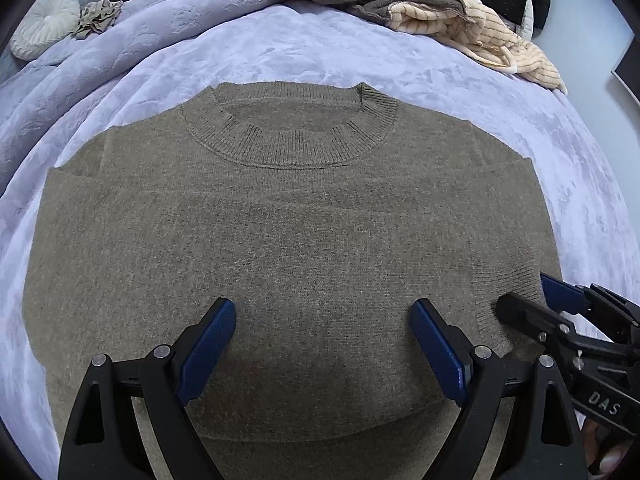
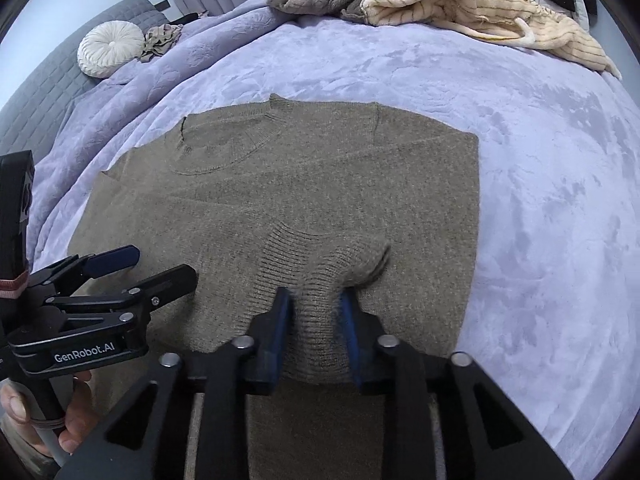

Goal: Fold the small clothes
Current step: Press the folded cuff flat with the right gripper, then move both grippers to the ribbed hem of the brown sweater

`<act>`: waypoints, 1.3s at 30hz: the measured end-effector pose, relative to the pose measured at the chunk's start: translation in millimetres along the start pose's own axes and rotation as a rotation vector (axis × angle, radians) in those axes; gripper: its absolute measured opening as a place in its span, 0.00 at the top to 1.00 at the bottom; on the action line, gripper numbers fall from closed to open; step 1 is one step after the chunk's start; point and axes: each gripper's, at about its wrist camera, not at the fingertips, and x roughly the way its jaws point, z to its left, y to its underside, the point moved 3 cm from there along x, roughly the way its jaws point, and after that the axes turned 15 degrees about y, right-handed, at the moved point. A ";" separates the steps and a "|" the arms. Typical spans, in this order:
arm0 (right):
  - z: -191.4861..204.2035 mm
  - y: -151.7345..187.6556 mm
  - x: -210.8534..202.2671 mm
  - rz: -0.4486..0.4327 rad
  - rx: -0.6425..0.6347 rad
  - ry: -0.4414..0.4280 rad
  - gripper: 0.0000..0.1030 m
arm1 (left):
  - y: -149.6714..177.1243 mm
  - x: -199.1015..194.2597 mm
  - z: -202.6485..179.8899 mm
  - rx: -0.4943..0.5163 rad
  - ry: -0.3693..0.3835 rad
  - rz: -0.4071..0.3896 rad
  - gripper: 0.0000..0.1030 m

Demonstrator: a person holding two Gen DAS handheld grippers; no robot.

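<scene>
Soft, even indoor light; strong fisheye distortion in both wrist views.
Light is diffuse and cool, without glare. The left gripper (image 1: 323, 320) casts a faint, blurred shadow on the brown sweater (image 1: 296, 220); a similar dim patch lies under the right gripper (image 2: 316, 304). Black vignette fills the corners, and the lavender bedspread (image 2: 540, 160) bulges into a dome. The centre is sharp enough to show the knit ribbing; the striped garment (image 2: 500, 12) near the rim is compressed and softer.
</scene>
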 end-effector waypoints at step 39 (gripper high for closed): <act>44.2 2.3 4.1 -0.069 -0.175 0.216 0.26 | 16.4 -10.1 34.6 0.037 -0.090 0.028 0.12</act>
